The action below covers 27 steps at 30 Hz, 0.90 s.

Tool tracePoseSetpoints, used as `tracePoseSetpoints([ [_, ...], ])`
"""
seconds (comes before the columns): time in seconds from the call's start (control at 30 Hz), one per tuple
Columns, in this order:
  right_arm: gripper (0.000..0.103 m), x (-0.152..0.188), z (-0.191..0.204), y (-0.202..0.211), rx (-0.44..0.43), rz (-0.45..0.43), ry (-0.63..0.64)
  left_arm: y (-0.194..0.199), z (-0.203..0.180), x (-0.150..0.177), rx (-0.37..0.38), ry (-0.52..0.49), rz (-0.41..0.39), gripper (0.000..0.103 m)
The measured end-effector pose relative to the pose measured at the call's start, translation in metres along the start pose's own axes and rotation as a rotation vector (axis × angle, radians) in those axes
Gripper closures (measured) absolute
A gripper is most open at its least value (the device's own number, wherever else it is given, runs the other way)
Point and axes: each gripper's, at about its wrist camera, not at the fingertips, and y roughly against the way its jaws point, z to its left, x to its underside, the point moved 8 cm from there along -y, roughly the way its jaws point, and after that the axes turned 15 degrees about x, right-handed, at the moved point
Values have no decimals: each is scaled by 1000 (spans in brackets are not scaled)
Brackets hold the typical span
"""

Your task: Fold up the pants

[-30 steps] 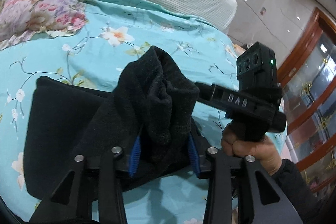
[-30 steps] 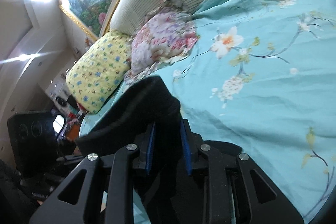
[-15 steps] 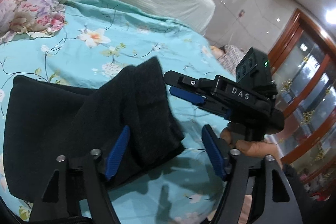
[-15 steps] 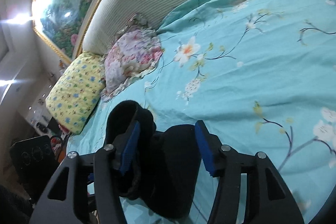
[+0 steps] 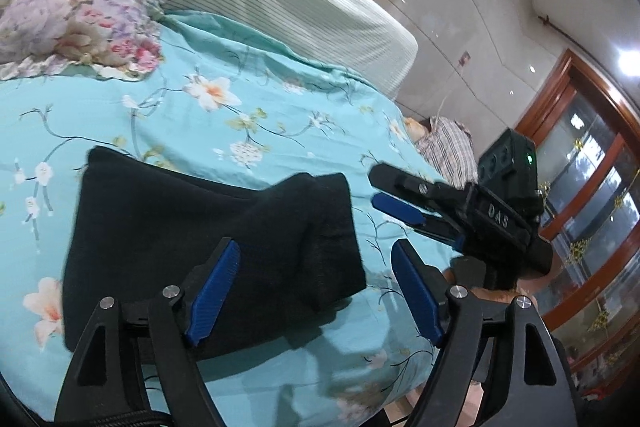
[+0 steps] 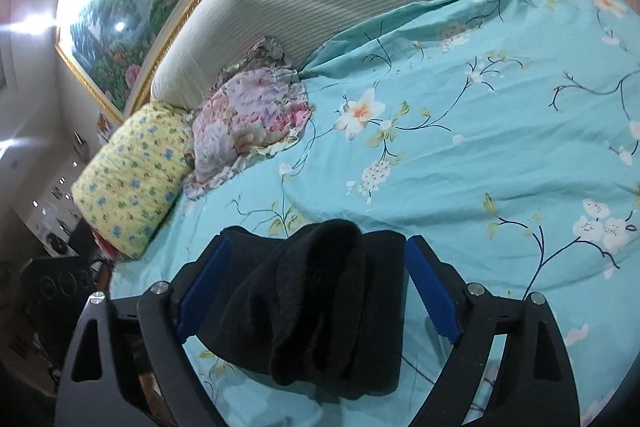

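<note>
On the floral bed [image 5: 256, 115], the folded black pants [image 5: 208, 239] lie flat; left claw [image 5: 316, 291] and right claw [image 6: 316, 291] both gape wide, gripping nothing.
</note>
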Motion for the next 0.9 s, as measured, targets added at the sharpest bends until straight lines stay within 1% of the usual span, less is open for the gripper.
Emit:
tracePoseSetpoints([
  [0.17,11,8,11,5,63,-3,46,23,15,-4,-33,32,-40,22],
  [0.27,10,15,15,4,83,4,51,34,29,-4,-54,69,-55,22],
  [0.43,10,25,16,1,112,20,54,50,47,-1,-83,90,-66,21],
  [0.63,9,30,17,0,143,28,67,65,69,0,-107,139,-92,21],
  [0.8,9,35,13,-1,172,10,58,70,86,2,-122,174,-83,21],
  [0.9,9,39,9,-3,159,15,27,67,95,4,-137,189,-68,21],
])
